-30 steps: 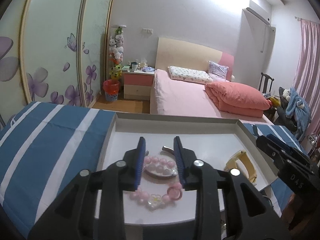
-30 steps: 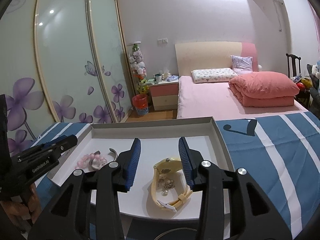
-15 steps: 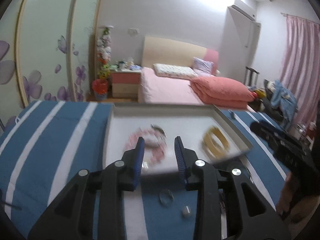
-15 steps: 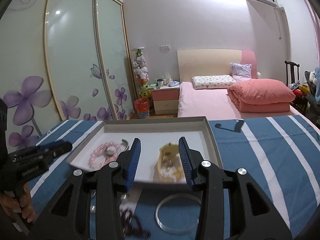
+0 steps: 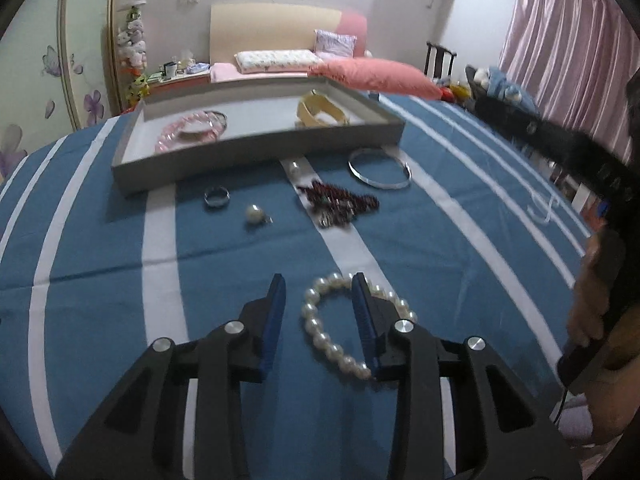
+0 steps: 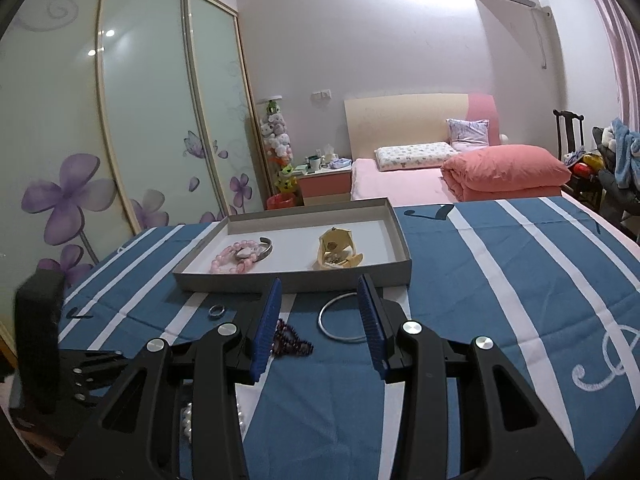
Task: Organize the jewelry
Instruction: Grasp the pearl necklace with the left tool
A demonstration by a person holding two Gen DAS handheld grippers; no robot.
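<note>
A grey tray (image 5: 256,152) (image 6: 296,280) on the blue striped cloth holds a pink bead bracelet (image 5: 188,130) (image 6: 236,258), a silver cuff (image 6: 266,250) and a yellow watch (image 5: 320,114) (image 6: 338,254). In front of it lie a silver ring (image 5: 216,197) (image 6: 216,311), a pearl piece (image 5: 253,213), a dark red bead necklace (image 5: 338,200) (image 6: 290,342) and a silver bangle (image 5: 379,168) (image 6: 340,322). My left gripper (image 5: 319,280) is open and empty, low over a white pearl bracelet (image 5: 320,328). My right gripper (image 6: 319,280) is open and empty, above the bangle.
The table cloth (image 6: 500,280) stretches wide to the right. The right gripper's body (image 5: 568,148) shows at the right of the left wrist view; the left gripper's body (image 6: 40,340) shows at the left of the right wrist view. A bed (image 6: 440,176) and wardrobe (image 6: 120,120) stand behind.
Both grippers have pulled back from over the tray toward the near side. The left one has dropped low over the pearl bracelet. The loose jewelry in front of the tray has come into view.
</note>
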